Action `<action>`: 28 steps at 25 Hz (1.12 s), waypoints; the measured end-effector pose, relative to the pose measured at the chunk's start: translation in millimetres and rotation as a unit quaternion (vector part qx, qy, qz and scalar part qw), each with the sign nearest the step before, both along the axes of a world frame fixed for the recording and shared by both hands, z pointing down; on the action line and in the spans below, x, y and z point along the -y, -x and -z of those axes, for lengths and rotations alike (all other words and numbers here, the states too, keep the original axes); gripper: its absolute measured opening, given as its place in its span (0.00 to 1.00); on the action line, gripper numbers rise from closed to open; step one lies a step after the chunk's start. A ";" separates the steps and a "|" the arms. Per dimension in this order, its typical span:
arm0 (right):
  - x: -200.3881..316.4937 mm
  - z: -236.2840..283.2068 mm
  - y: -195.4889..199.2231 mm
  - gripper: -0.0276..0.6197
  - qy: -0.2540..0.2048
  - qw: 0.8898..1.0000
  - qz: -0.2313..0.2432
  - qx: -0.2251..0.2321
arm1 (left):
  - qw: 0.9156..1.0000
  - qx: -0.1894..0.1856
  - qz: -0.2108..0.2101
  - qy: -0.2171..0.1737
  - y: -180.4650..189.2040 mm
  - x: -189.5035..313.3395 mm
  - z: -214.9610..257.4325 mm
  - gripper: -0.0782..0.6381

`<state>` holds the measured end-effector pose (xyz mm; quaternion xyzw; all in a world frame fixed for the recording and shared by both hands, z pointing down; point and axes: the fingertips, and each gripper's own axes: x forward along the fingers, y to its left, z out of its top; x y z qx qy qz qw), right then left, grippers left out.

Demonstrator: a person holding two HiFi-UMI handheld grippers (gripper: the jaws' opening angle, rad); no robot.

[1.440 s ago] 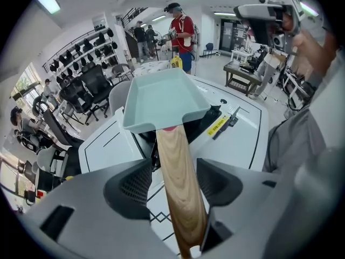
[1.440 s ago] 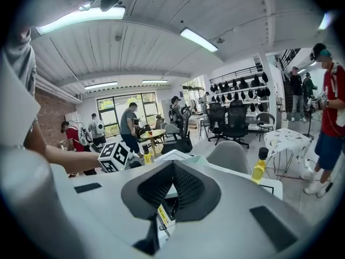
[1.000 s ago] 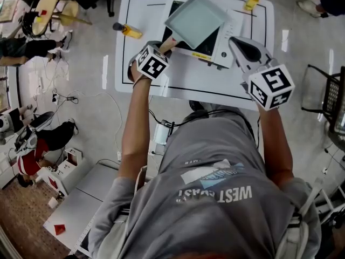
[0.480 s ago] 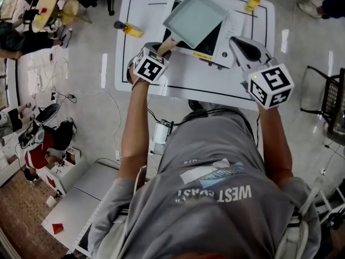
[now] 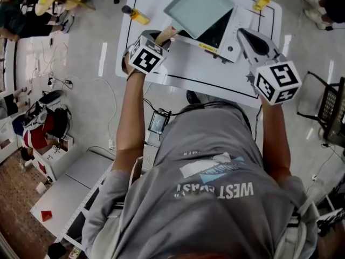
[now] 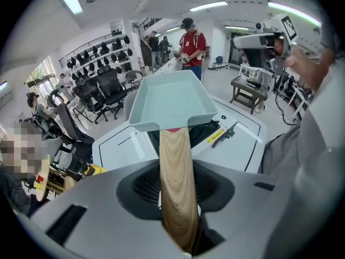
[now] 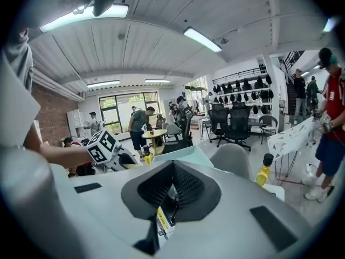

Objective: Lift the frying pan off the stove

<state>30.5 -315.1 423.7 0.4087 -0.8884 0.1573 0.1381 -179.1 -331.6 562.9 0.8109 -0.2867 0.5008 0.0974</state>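
left gripper (image 6: pixel 178 209) is clamped on the wooden handle (image 6: pixel 173 166), near its end and well back from the pan (image 6: pixel 170 99). The pan is held up over the stove (image 5: pixel 230 36), apparently clear of the glass. right gripper (image 7: pixel 171 182) is pressed together on nothing, held just beside the stove's right end over the table (image 5: pixel 183 72). Risks, as judged: the whole load is carried by one pinch far from the weight, so the pan can be rolled or drooped about the jaws if the wrist is turned. Smooth wood may be slid through. If it is dropped, the glass gets struck. With a wide swing left, the bottle (image 5: pixel 135 15) could be knocked. No support is given by the right gripper.
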 end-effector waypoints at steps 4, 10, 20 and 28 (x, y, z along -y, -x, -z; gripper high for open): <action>-2.3 8.6 -1.2 0.06 -0.008 1.000 -0.006 -0.002 | 1.000 -0.001 -0.007 -0.016 1.8 0.7 15.3 0.28; 0.0 16.2 0.9 0.06 -0.020 1.000 -0.002 -0.006 | 0.999 0.000 0.001 -0.033 10.3 -3.1 26.9 0.28; -9.3 49.2 15.5 0.06 -0.046 0.999 0.000 -0.014 | 0.997 -0.002 0.015 -0.070 38.1 -18.8 61.1 0.28; -15.3 65.9 21.3 0.06 -0.060 0.998 -0.004 -0.019 | 0.996 -0.007 0.022 -0.089 57.9 -33.6 83.4 0.28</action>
